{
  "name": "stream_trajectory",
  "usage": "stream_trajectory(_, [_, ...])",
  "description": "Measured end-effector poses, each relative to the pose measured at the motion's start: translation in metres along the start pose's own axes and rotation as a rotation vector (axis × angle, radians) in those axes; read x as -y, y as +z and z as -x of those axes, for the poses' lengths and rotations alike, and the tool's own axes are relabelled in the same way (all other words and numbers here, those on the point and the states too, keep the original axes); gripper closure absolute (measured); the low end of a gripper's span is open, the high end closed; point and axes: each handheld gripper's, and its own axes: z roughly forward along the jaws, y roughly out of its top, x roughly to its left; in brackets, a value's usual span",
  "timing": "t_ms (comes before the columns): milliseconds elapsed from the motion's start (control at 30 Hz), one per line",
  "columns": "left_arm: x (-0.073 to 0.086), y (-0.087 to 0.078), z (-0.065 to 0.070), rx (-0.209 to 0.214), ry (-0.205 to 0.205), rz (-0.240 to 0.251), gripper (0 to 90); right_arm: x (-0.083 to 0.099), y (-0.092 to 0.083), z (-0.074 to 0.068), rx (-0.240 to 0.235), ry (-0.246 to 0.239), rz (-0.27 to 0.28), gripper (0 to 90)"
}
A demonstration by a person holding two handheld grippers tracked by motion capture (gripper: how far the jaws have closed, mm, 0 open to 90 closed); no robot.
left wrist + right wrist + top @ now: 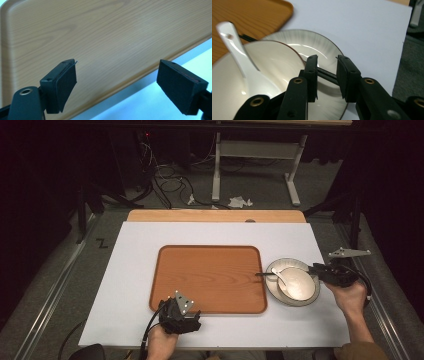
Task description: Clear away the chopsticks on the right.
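A white bowl (300,285) stands on a pale plate (272,267) just right of the wooden tray (210,275). A white spoon (280,276) lies in the bowl. Black chopsticks (262,274) lie across the plate, their tips over the tray's right rim. My right gripper (316,269) is at the plate's right side. In the right gripper view, the right gripper (327,67) has its jaws drawn close on the chopsticks (327,74), above the plate (312,47) and beside the bowl (274,65) and spoon (234,50). My left gripper (186,314) hangs open over the tray's near rim (130,80), holding nothing.
A white mat (130,285) covers the wooden table. The floor beyond it has cables (165,180), a crumpled paper (239,200) and a white stand's legs (216,175). The table's right edge lies close behind my right hand.
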Motion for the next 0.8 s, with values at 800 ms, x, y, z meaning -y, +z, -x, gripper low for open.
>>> stream_trajectory(800, [0.009,-0.005,-0.004,-0.027,-0.035,-0.013,16.5,-0.006,0.034,0.011,0.008,-0.031,-0.119,68.2])
